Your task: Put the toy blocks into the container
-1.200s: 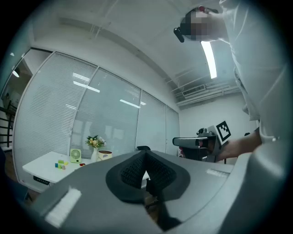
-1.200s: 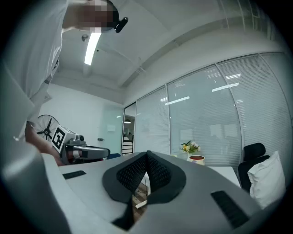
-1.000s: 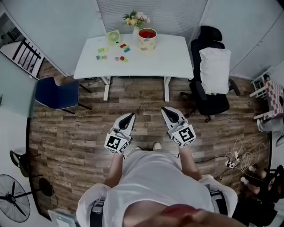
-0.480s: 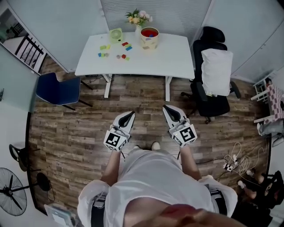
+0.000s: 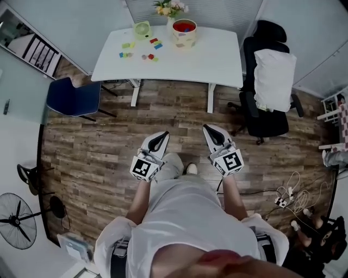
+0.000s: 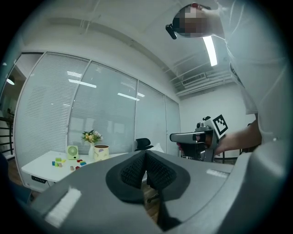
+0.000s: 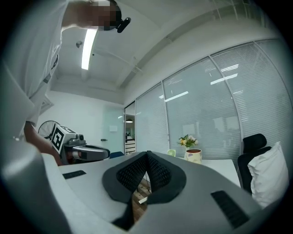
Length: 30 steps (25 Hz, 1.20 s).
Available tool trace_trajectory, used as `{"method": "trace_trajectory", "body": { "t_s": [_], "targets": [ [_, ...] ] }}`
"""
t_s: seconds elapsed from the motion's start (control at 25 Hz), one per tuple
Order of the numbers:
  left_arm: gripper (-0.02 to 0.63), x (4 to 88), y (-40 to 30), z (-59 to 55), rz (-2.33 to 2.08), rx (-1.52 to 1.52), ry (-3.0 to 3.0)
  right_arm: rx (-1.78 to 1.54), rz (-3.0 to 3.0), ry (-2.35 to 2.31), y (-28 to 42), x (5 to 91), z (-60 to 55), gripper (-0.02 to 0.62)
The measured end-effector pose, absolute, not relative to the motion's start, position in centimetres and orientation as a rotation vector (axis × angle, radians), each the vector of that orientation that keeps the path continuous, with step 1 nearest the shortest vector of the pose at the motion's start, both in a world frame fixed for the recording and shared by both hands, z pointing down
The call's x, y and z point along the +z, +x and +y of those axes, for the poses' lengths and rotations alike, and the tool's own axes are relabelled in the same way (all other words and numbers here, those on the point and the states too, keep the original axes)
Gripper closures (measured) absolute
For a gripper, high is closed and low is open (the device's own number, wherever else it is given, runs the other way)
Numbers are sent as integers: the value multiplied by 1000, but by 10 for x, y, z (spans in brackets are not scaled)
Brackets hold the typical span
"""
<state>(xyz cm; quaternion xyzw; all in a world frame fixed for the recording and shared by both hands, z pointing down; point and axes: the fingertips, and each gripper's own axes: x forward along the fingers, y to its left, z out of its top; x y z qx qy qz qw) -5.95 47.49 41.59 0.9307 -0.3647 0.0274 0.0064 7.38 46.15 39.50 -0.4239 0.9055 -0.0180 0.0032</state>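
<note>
Several blocks well beyond left hand-held gripper

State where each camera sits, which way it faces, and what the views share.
Head view: on the person's head, facing steeply down at the wood floor and white table; shows torso, arms, left gripper, right gripper.
Left gripper view: on the left gripper, level along its shut jaws toward the table; right gripper and forearm show at right.
Right gripper view: on the right gripper, along its shut jaws toward the table; left gripper shows at left.
Shared: all three show the container and flowers on the table.
</note>
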Motion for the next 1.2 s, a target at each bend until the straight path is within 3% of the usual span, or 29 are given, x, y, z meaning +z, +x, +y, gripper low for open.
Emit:
{"method": "trace_trajectory", "body": {
  "t_s": [0.32,0.72,1.2],
  "targets": [
    [607,439,-52,425,-1155,111,2877,-159,2850,-1328,76,424,413,594],
    [607,447,-119,272,-1286,22,2796,-115,2957,-1284,30,407,264,594],
    [607,465,-140,133,-1377,85,2768,-229,2917,-1393,40,428,145,594]
  ]
}}
